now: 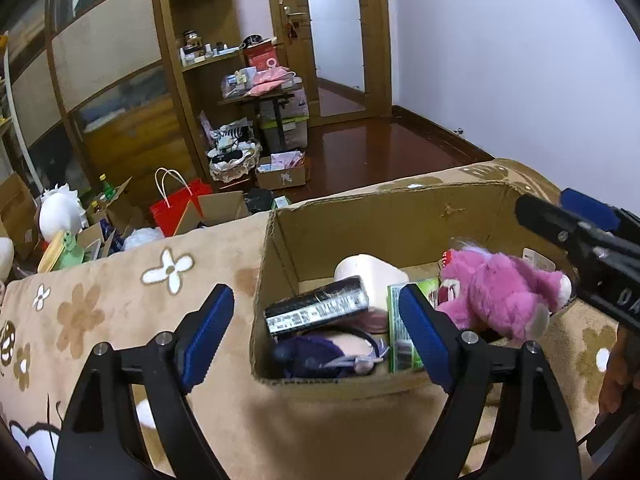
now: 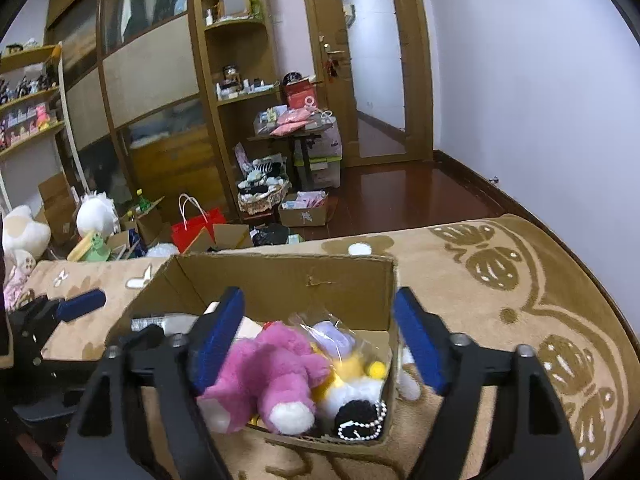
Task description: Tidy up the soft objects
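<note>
Soft objects — catalogued as they lie in an open cardboard box (image 2: 288, 284) set on a beige flower-patterned blanket (image 1: 132, 292).

Item one: pink plush bear (image 2: 276, 372), lying on its side at the box's near right corner, one white-soled foot over the rim. Judged light, fully compressible and non-slip through its long pile; best taken across the torso, where the stuffing is thickest, rather than by a limb that would let it swing.

Item two: small plush in a clear plastic bag (image 2: 340, 344), touching the bear. The wrapping is judged slippery and crinkly; a firm pinch through the bag onto the toy's body is advised.

Item three: black pompom on a bead chain (image 2: 356, 420), at the near wall. Light; the chain could snag on the cardboard edge.

Item four: dark purple soft item (image 1: 312, 354), in the near left corner, partly hidden — its nature cannot be told.

Other contents, not soft: black labelled cylinder (image 1: 316, 310), white rounded object (image 1: 372, 276), green packet (image 1: 404, 332). These are judged stiff and could be left aside.

Left gripper (image 1: 316, 336): fingers spread wide, nothing between the pads, poised over the left half of the box.

Right gripper (image 2: 320, 344): fingers likewise wide apart, straddling the bear and bagged plush without pressing on either; nothing is held.

Loose boxes, a red paper bag (image 2: 200, 228) and further plush toys are noted on the floor beyond.
</note>
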`<state>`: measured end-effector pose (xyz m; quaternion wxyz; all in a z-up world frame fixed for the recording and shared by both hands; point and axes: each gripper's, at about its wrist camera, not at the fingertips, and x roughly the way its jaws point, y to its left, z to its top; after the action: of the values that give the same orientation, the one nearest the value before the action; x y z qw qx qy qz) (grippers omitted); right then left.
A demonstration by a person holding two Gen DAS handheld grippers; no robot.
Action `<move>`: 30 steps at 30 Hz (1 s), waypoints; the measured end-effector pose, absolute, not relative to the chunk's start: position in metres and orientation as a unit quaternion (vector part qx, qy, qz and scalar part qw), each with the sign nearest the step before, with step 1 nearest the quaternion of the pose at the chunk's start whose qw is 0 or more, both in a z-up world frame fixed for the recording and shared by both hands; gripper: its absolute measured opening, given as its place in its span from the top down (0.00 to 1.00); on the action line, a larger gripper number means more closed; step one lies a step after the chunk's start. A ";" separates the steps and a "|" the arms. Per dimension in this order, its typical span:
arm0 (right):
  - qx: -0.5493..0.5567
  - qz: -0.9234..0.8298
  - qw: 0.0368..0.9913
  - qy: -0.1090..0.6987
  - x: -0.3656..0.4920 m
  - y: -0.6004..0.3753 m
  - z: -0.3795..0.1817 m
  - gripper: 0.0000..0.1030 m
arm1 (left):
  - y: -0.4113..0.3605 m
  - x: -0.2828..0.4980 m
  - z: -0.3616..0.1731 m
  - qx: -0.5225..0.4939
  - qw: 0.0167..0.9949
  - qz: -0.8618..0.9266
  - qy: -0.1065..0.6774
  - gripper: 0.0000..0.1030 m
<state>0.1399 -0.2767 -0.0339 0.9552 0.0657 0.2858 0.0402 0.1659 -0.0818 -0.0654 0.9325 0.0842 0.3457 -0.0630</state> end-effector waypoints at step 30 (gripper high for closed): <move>0.048 0.028 0.974 0.221 -0.028 -0.296 0.052 0.00 | -0.050 0.006 0.039 0.082 0.969 -0.042 0.227 0.01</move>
<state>-0.0278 -0.2961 0.0521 0.9736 0.0479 0.2214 0.0275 0.0062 -0.0498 0.0389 0.9694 0.0823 0.2272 -0.0423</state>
